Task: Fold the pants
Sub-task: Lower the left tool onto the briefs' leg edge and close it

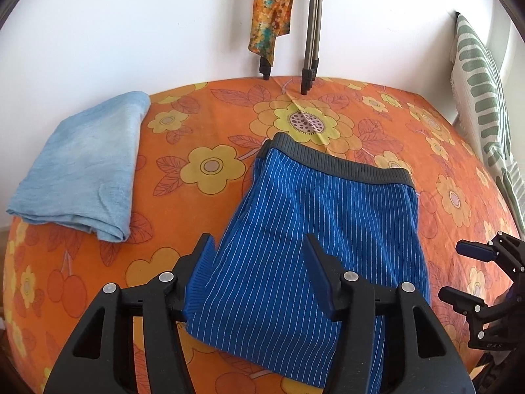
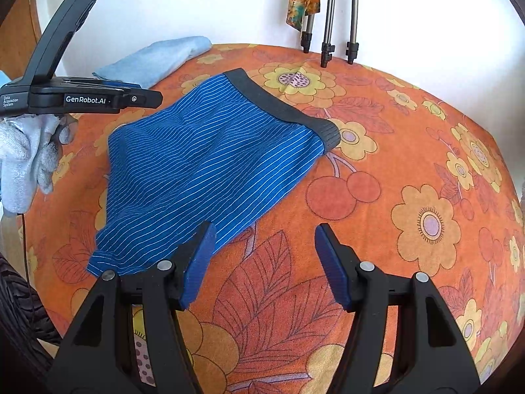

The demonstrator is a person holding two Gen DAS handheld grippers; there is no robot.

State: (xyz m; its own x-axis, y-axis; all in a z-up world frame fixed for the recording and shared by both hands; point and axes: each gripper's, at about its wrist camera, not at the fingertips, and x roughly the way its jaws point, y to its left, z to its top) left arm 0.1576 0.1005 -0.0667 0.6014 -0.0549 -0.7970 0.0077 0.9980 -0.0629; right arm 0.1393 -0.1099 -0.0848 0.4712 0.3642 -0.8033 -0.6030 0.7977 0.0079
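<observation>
Blue striped shorts with a dark grey waistband lie flat on the orange flowered bedspread, waistband at the far end. My left gripper is open and hovers over the near leg end, its jaws astride the cloth. In the right wrist view the shorts lie to the left. My right gripper is open and empty over the bedspread, beside the shorts' near right edge. The left gripper shows at the left, held by a gloved hand. The right gripper shows at the right edge of the left wrist view.
A folded light blue cloth lies at the far left of the bed. Tripod legs and a hanging patterned scarf stand against the white back wall. A green-striped cushion leans at the right edge.
</observation>
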